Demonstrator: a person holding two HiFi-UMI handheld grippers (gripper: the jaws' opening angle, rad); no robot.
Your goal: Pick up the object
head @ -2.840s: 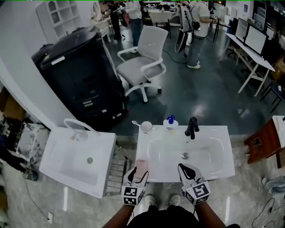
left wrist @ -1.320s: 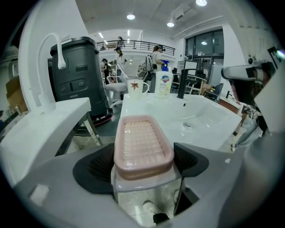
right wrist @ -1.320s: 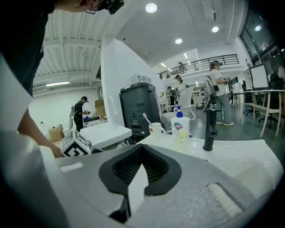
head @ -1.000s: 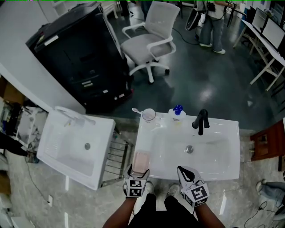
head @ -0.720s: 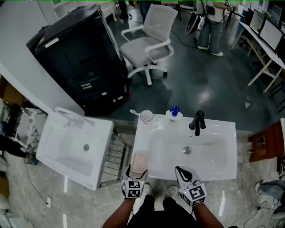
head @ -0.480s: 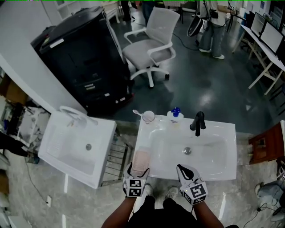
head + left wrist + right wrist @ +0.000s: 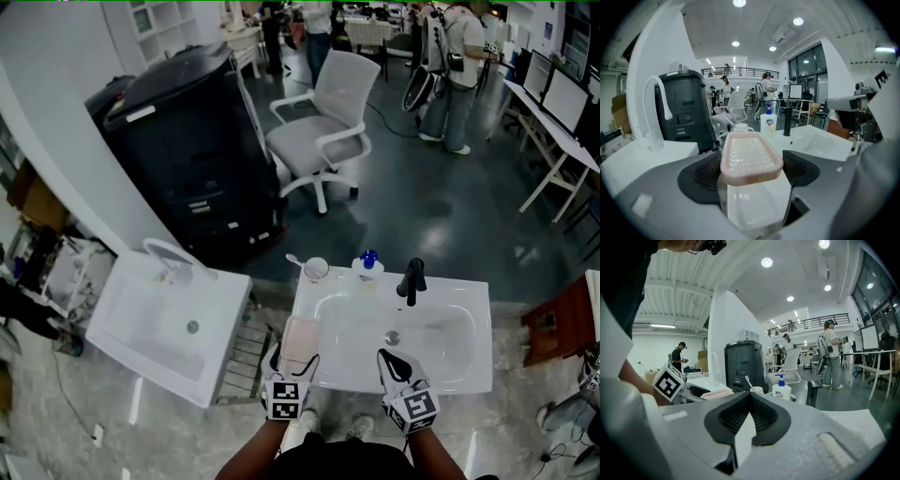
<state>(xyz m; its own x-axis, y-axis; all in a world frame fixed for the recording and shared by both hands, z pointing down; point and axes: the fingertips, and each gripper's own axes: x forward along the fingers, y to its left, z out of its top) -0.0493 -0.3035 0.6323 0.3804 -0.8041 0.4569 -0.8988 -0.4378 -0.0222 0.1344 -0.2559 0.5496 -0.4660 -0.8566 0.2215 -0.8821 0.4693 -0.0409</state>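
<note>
**Pick-up: object grasped, lift in hand**

The left gripper [image 7: 751, 164] is clamped on the pink soap dish [image 7: 751, 158], with a pad against each long side. In the head view the soap dish [image 7: 298, 337] sits over the rim of the sink [image 7: 473, 380], at 9 o'clock from the drain [image 7: 392, 336]. The right gripper [image 7: 750, 397] has its jaws together and empty, at 6 o'clock from the drain. Grasp judged complete; raising the dish clear of the rim remains.
</note>
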